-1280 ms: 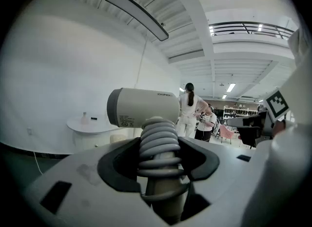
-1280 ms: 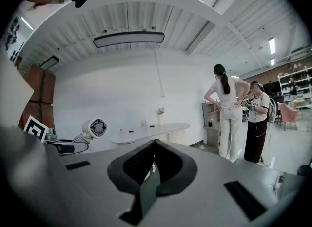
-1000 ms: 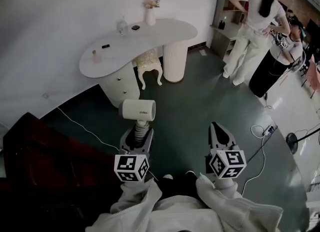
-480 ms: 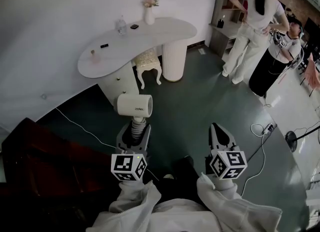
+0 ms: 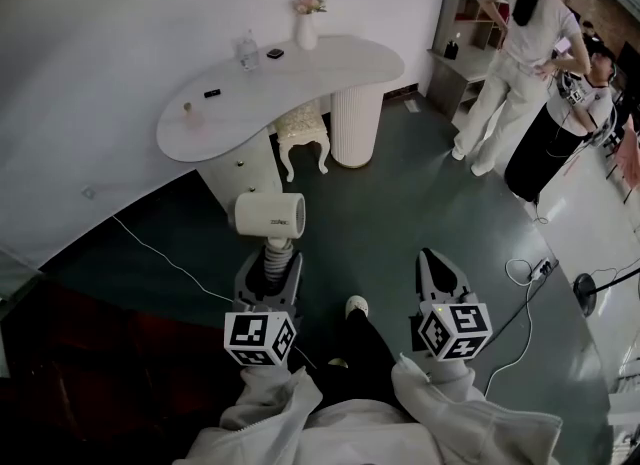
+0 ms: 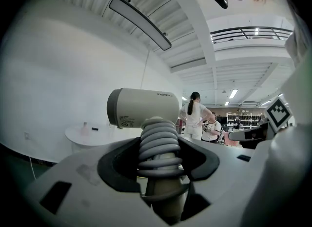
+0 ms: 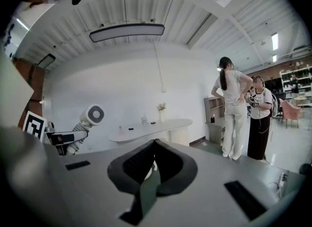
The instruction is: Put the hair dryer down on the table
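A cream hair dryer with a ribbed grey handle stands upright in the air, nozzle end pointing right. My left gripper is shut on that handle, and the coils sit between its dark pads. In the left gripper view the hair dryer fills the middle. The white curved table stands ahead by the wall, well beyond the dryer. My right gripper hangs to the right over the floor, shut and holding nothing. In the right gripper view the right gripper faces the table, and the hair dryer shows at the left.
On the table are a vase with flowers, a bottle and small items. A white stool sits under it. Two people stand at the right near a shelf. Cables cross the dark floor.
The dark red furniture at the lower left has slid back out of view and a shoe shows forward between the grippers. The left gripper keeps its hold on the dryer.
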Motion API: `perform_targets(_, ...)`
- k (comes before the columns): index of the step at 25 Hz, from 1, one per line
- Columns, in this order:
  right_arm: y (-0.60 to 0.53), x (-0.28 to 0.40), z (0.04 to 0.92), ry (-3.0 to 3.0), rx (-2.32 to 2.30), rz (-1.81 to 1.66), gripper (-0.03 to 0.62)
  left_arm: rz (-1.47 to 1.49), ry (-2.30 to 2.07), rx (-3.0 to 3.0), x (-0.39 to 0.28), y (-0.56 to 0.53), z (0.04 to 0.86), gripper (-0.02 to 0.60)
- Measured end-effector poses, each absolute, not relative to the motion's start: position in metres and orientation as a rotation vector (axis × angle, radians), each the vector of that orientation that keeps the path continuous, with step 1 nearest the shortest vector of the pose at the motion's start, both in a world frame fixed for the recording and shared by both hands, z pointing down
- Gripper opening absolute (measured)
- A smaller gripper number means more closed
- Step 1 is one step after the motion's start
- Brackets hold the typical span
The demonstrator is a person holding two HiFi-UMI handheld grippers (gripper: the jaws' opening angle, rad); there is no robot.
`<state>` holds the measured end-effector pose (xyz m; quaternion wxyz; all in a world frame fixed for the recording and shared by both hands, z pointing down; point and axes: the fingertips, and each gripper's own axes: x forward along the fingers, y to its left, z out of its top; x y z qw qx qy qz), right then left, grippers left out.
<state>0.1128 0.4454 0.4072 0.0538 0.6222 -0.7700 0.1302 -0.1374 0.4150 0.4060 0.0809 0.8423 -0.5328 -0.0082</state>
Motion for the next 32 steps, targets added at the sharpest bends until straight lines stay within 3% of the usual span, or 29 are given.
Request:
perform_targets(17,0.268,0.147,0.393,-2.412,1.818,0.397,0.049,-0.047,-1.663,2.483,-0.117,0.258,0.391,0.232)
perform_targets(32,0.179,0.173,0.400,-2.448,1.766,0.381,0.049,-0.064,-1.709,2.447,-0.094,0.178,0.405,0.232)
